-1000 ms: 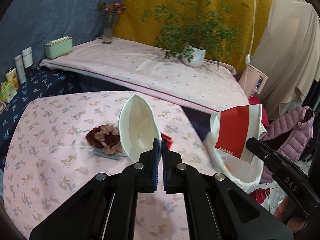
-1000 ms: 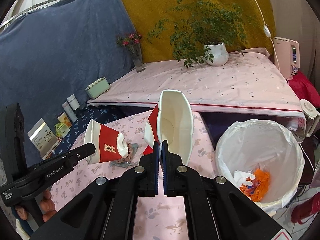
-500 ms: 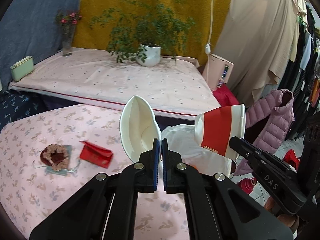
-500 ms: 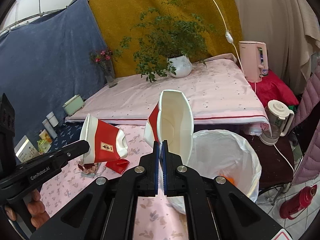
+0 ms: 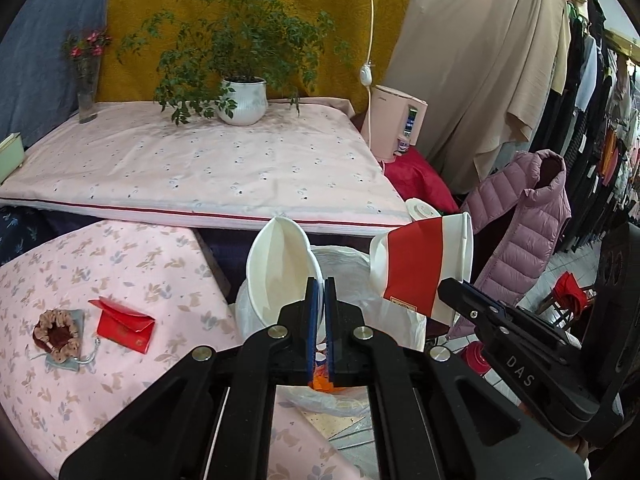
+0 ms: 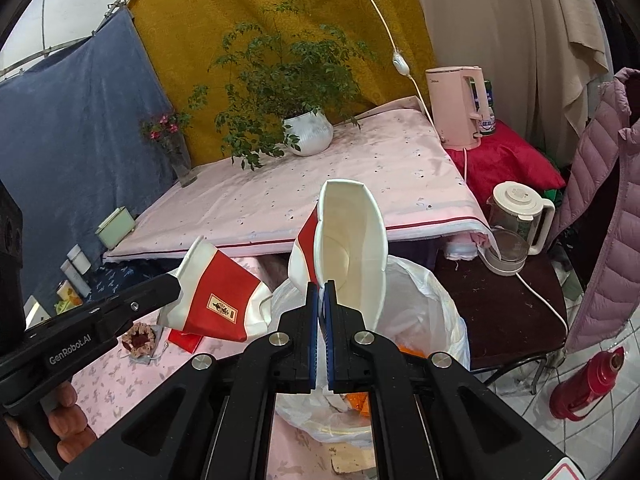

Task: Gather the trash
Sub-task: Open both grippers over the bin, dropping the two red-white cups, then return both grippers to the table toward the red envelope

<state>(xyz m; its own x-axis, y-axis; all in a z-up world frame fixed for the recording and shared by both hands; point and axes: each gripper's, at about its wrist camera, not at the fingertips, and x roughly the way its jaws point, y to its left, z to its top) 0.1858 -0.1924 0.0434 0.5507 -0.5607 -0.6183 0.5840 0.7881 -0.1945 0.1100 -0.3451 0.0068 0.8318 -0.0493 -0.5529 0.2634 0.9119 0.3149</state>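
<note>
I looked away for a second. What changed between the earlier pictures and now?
Both tools swung from above the table toward the bin. The left tool now holds its paper cup over the bin's mouth, as does the right tool with its cup. Both grips stayed shut; the red packet and pouch stayed put.

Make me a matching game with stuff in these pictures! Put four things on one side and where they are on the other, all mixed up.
Things:
1. paper cup
2. red envelope
3. potted plant
4. orange scraps

Places:
A. on the flowered tablecloth
B. inside the white bin bag
C. pinched in the left gripper
D. on the far pink sheet, by the yellow cloth

Pairs: 1-C, 2-A, 3-D, 4-B
</note>
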